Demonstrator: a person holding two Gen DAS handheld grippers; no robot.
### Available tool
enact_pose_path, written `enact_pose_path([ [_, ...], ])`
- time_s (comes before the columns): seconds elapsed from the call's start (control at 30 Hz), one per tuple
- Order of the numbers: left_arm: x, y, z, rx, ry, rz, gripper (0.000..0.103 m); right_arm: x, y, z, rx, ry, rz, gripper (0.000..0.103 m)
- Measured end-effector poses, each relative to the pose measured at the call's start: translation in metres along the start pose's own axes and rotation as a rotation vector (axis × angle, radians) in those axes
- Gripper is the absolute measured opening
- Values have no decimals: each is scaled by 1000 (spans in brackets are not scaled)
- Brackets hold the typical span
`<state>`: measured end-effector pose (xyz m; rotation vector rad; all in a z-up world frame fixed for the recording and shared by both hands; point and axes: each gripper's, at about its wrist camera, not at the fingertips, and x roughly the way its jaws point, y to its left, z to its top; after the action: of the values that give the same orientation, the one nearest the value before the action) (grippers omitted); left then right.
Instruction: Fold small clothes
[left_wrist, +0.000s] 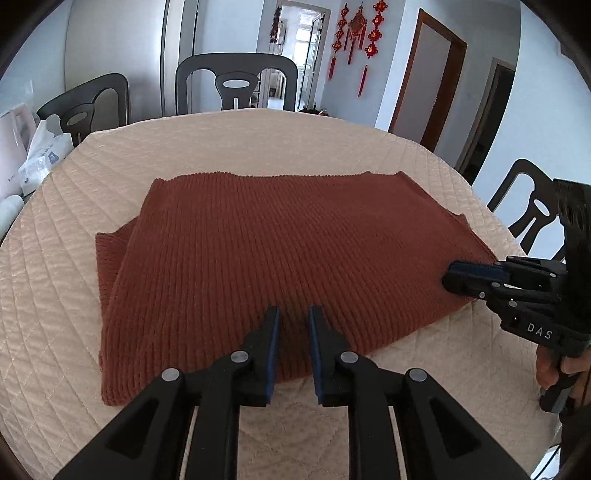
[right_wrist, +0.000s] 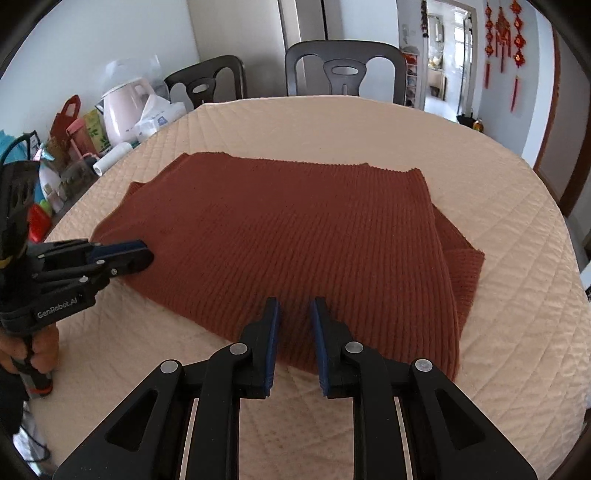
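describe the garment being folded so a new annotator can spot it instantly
Start at the round table under the quilted beige cloth. In the middle lies the rust-brown ribbed knit, already doubled over, with a lower layer poking out along one side. It is the only fabric item there; the clutter beyond the table edge is bottles, bags and a pink appliance.

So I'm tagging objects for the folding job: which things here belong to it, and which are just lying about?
Part of the job:
rust knit garment
left gripper
right gripper
quilted table cover

Just lying about:
pink appliance
tissue pack
white roll
chairs
red wall ornaments
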<state>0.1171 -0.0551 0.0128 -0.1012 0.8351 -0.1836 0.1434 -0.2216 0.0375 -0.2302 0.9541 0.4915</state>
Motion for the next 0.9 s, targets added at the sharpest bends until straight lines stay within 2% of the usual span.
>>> enact_pose_path([
  [0.2,-6,-8,-2,-10,3,20,21,-13,2,-1,16,-21,-9,18],
  [0.43,-4,-22,2,14,-10,23,22,-7,16,0,-9,-25,29,18],
  [0.53,2,-16,0,9,-1,44,23,1,9,-3,1,-2,3,18],
  [0.6,1,-15,-1,0,-3,32,23,-2,5,-3,27,-7,23,18],
  [0.9,-7,-25,1,6,-10,36,26,-16,-4,-4,61,-47,-15,19],
])
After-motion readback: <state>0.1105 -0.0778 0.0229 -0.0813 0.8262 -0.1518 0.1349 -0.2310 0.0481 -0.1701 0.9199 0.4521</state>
